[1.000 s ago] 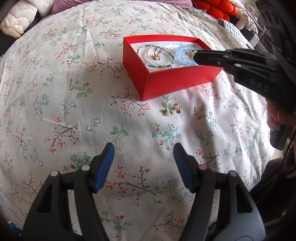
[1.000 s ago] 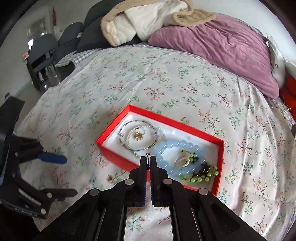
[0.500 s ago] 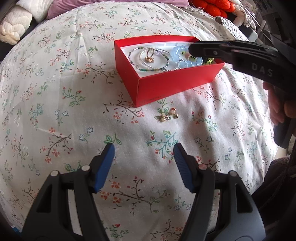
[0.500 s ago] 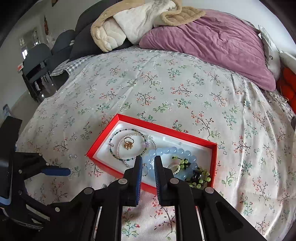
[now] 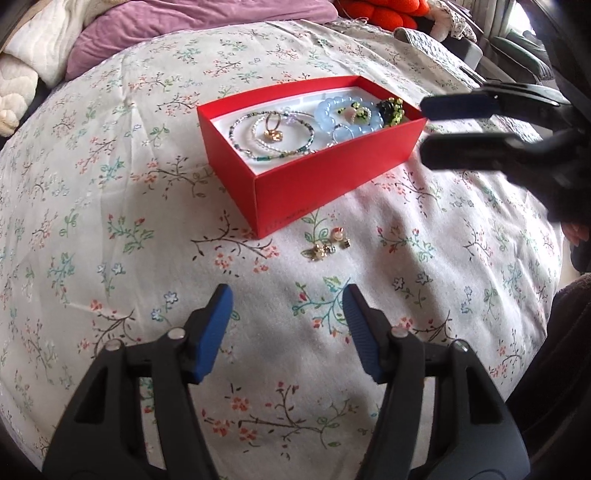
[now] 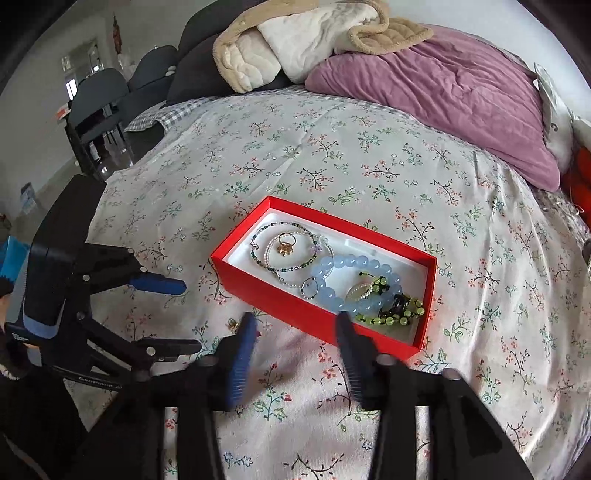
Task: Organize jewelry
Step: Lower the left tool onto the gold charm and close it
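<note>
A red box (image 5: pixel 325 184) (image 6: pixel 280 299) sits on the floral bedspread. It holds a pale blue bead bracelet (image 5: pixel 325 110) (image 6: pixel 332 266), thin beaded strands, a gold ring (image 5: pixel 273 133) (image 6: pixel 286 245), a small silver ring (image 6: pixel 309 288) and green beads (image 6: pixel 388 317). Small gold charms (image 5: pixel 327 245) (image 6: pixel 232 325) lie on the sheet just before the box. My right gripper (image 6: pixel 295 319) (image 5: pixel 424 129) hovers at the box's near right end, jaws opening and empty. My left gripper (image 5: pixel 285 291) (image 6: pixel 188 316) stands short of the charms, jaws closing a little with nothing between them.
A purple duvet (image 6: pixel 443 96) and cream blankets (image 6: pixel 295 40) are piled at the head of the bed. Orange cushions (image 5: pixel 380 11) lie past the box. Dark chairs (image 6: pixel 99 103) stand beyond the bed's left edge. Floral sheet surrounds the box.
The right gripper, shut on something small above the box, has opened and drawn back toward the box's near wall. The silver ring now lies in the box. The left view has rolled slightly.
</note>
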